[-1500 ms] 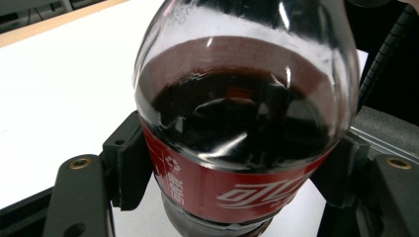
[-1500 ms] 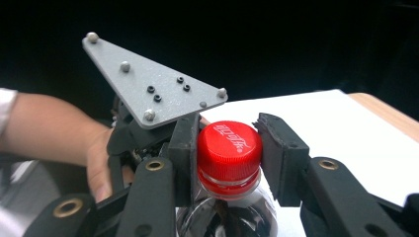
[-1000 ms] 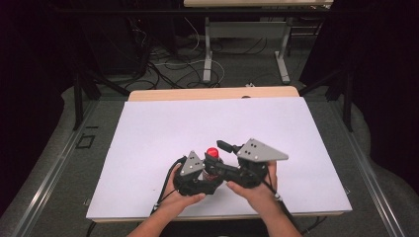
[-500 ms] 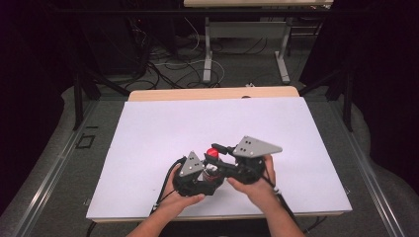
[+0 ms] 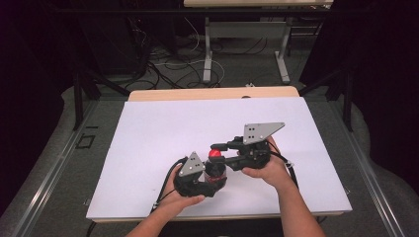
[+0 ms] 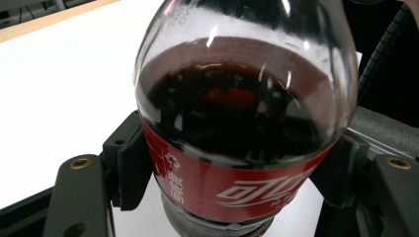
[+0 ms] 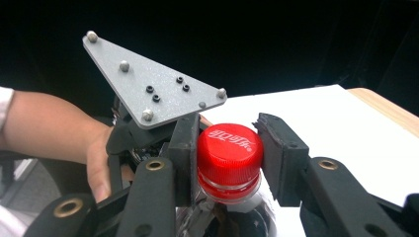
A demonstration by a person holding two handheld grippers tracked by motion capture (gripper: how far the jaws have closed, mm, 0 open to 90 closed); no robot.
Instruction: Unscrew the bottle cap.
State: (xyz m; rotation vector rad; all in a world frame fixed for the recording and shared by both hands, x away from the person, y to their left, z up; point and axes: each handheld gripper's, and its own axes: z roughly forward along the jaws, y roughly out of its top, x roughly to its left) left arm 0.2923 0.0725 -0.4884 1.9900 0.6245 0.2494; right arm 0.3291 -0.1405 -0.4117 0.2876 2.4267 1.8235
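A cola bottle (image 6: 247,123) with dark drink and a red label stands upright near the table's front edge. My left gripper (image 6: 237,168) is shut on its body, one pad (image 6: 131,163) pressed against each side of the label. The bottle's red cap (image 7: 230,150) sits between the pads of my right gripper (image 7: 228,160), which is shut on it from the right. In the high view the cap (image 5: 214,153) shows red between the right gripper (image 5: 218,151) and the left gripper (image 5: 210,178), with both hands close together.
The bottle stands on a white sheet (image 5: 163,128) covering the table, whose wooden edge (image 5: 212,93) shows at the back. Behind the table are desk legs and cables on the floor (image 5: 207,64). The left gripper's grey plate (image 7: 148,84) rises just behind the cap.
My right gripper has moved left onto the cap and its jaws have closed around it. The left gripper and the bottle have stayed in place.
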